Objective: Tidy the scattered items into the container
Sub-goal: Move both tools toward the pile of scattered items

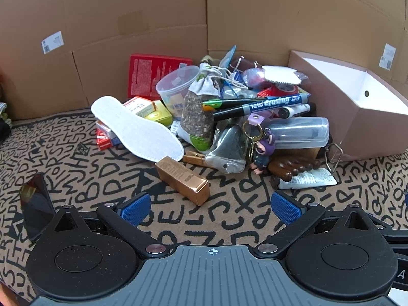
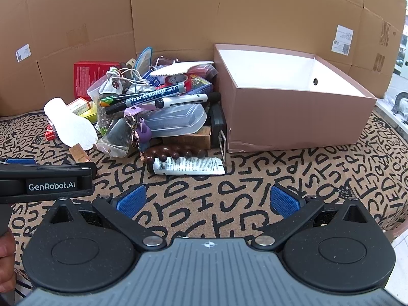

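Spread fingers (image 1: 135, 207) before cluttered pile (image 1: 229, 117), box (image 2: 293, 117) beside.

- Your left wrist camera looks low along its own fingers, across the patterned mat (image 1: 76, 168) to the pile (image 1: 229, 112) dead ahead and near; the box (image 1: 369, 127) sits ahead-right.
- Your right wrist camera faces likewise, slightly farther back: box (image 2: 293, 117) ahead-right, pile (image 2: 158, 107) ahead-left.
- Both share pile, box, and cardboard wall (image 1: 153, 12).

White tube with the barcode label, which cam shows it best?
Right wrist view. The white tube lies there unobstructed on the patterned mat, cap, barcode and print all visible. In the left wrist view the tube sits at a shallow angle, its cap end hidden behind the brown wooden massager.
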